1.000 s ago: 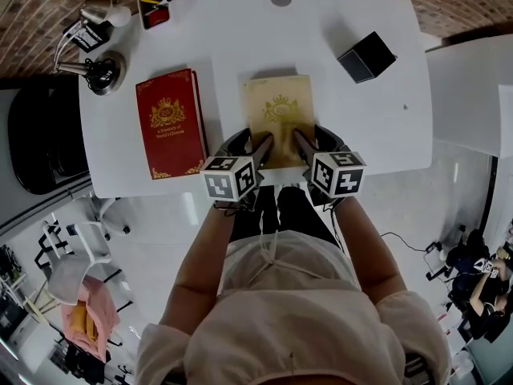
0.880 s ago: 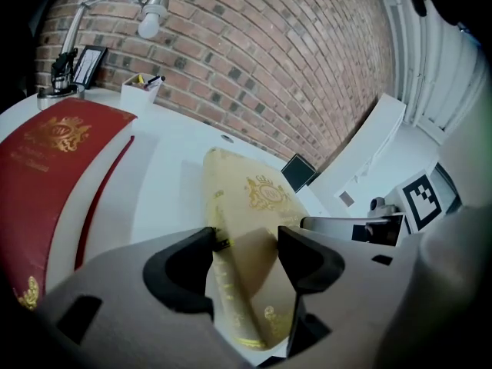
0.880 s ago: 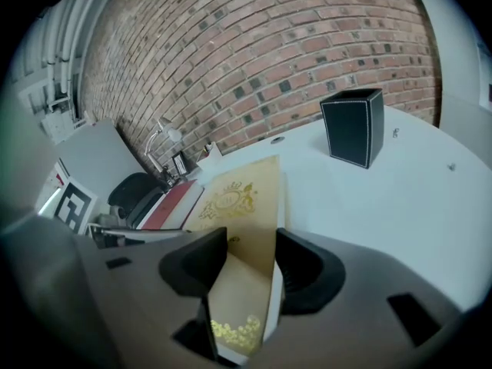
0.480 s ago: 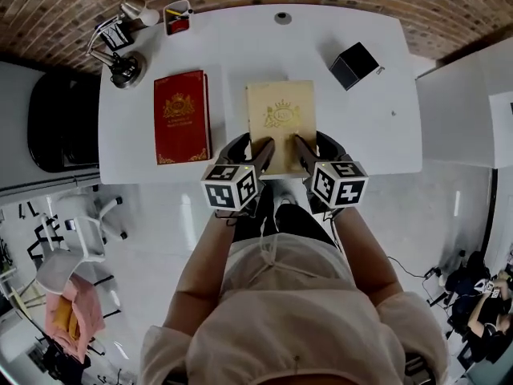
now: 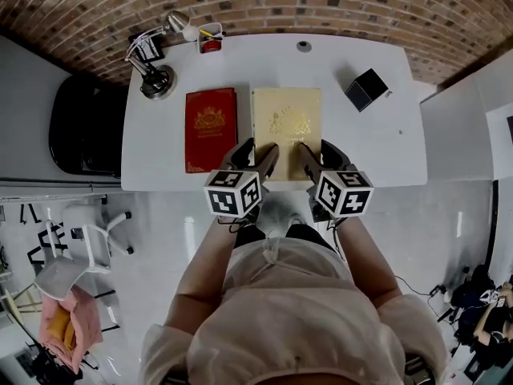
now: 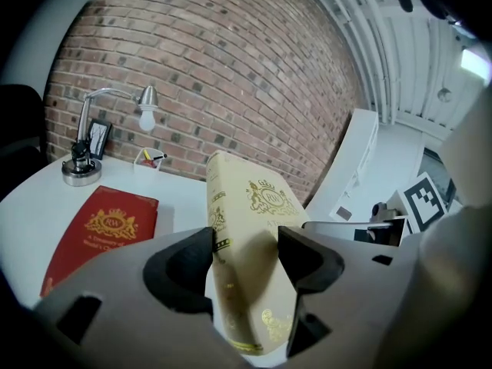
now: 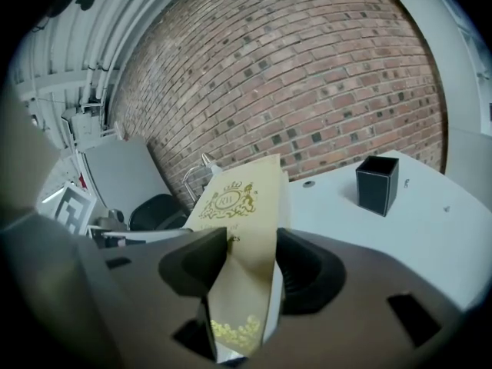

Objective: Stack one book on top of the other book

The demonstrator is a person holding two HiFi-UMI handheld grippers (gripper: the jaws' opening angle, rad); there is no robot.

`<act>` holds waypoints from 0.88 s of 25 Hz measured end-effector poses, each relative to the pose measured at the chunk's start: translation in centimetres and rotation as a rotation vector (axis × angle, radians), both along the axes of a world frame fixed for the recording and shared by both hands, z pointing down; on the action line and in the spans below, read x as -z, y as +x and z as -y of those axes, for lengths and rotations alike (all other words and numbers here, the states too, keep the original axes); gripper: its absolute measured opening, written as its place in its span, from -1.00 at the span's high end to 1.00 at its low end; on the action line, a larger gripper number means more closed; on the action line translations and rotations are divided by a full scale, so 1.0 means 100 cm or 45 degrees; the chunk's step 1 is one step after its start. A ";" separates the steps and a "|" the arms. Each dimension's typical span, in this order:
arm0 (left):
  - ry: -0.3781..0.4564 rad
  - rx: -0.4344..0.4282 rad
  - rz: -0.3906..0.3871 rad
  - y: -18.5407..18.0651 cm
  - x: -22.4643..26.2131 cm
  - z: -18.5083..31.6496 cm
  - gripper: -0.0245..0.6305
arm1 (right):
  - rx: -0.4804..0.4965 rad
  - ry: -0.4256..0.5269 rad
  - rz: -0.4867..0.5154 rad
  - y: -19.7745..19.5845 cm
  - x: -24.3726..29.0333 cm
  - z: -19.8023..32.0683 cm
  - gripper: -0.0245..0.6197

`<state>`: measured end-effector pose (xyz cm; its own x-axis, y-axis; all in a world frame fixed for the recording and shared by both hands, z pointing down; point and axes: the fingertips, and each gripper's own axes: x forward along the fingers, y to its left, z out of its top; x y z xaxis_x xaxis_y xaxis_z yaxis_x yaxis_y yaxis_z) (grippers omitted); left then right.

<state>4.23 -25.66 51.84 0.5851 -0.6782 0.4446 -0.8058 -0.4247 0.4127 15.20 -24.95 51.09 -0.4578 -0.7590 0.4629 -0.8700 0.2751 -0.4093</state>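
A cream book with gold crest (image 5: pixel 286 123) is held off the white table (image 5: pixel 377 147) by its near edge, with both grippers on it. My left gripper (image 5: pixel 256 152) is shut on its near left part, and my right gripper (image 5: pixel 317 152) on its near right part. In the left gripper view the cream book (image 6: pixel 254 221) tilts between the dark pads of the left gripper (image 6: pixel 246 264). In the right gripper view the same book (image 7: pixel 242 206) is pinched in the right gripper (image 7: pixel 250 271). A red book (image 5: pixel 211 127) lies flat on the table, just left of the cream one, also in the left gripper view (image 6: pixel 100 229).
A desk lamp (image 5: pixel 156 74) and a small pen holder (image 5: pixel 210 38) stand at the table's far left. A black box (image 5: pixel 367 89) sits at the far right. A dark chair (image 5: pixel 84 127) stands left of the table. A brick wall runs behind.
Both grippers have risen together with the cream book, lifting it off the table. The red book has stayed where it lay.
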 end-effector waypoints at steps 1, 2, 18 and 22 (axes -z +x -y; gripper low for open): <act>-0.001 -0.007 -0.002 -0.011 0.003 0.003 0.13 | -0.009 0.002 0.001 -0.010 0.003 0.002 0.27; -0.004 -0.011 -0.008 -0.022 0.006 0.006 0.13 | -0.018 0.001 0.005 -0.021 0.004 0.005 0.27; -0.081 0.021 -0.011 -0.194 -0.004 0.034 0.13 | 0.031 -0.078 -0.007 -0.193 -0.007 0.035 0.27; -0.139 0.029 -0.006 -0.218 -0.023 0.031 0.13 | 0.054 -0.136 -0.024 -0.217 -0.025 0.036 0.27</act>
<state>-17.59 -28.80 54.18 0.5724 -0.6389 0.5139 -0.8127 -0.3589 0.4589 -6.48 -28.54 53.56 -0.4787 -0.6852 0.5489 -0.8664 0.2674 -0.4217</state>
